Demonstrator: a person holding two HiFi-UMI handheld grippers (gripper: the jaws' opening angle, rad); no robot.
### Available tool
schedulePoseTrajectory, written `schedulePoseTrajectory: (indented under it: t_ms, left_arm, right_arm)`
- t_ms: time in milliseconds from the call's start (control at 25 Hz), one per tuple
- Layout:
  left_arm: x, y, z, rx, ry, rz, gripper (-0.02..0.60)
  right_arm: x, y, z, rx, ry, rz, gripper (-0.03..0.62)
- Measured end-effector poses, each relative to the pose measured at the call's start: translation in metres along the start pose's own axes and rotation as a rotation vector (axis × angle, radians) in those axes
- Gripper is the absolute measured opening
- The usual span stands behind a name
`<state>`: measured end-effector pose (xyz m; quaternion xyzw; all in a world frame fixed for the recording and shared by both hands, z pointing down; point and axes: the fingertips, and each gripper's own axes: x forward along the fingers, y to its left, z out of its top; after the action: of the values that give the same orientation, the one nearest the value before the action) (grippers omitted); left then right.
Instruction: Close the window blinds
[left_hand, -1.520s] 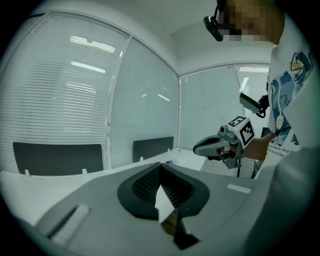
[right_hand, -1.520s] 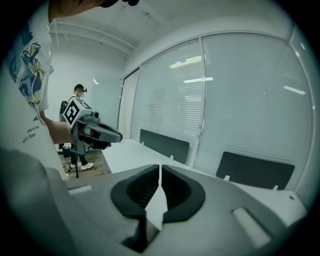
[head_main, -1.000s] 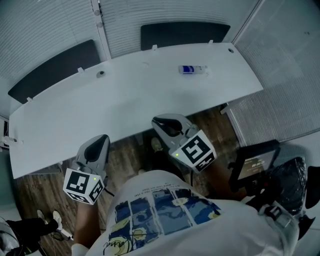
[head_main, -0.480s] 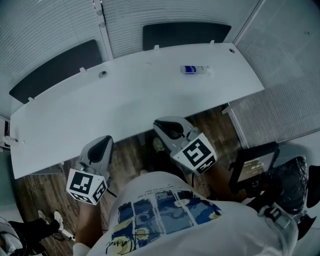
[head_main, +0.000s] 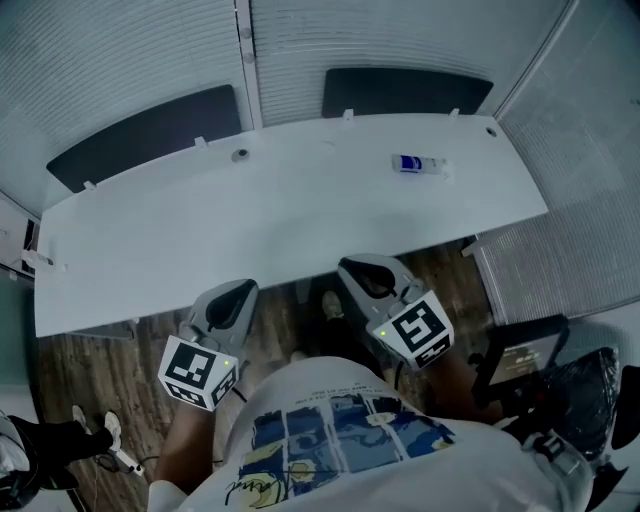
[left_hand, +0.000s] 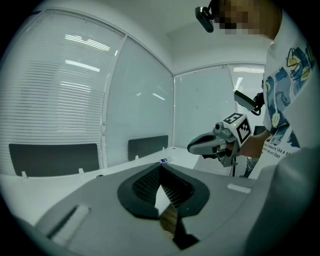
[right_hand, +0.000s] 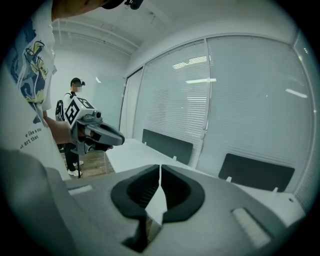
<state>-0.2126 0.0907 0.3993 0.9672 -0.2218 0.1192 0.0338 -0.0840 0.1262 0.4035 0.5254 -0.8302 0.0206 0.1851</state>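
The left gripper (head_main: 238, 292) at lower left and the right gripper (head_main: 355, 270) at lower centre both have jaws pressed together, holding nothing. The window blinds (head_main: 400, 35) span the frame's top, behind the white bench (head_main: 250, 220).
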Motion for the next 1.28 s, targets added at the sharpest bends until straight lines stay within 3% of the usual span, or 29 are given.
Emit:
schedulePoseTrajectory:
  t_ms: [1280]
  left_arm:
    - [-0.012, -0.006, -0.008, -0.014, 0.011, 0.029, 0.005]
  right_arm:
    - [0.002, 0.010, 0.000, -0.019, 0.006, 0.019, 0.008]
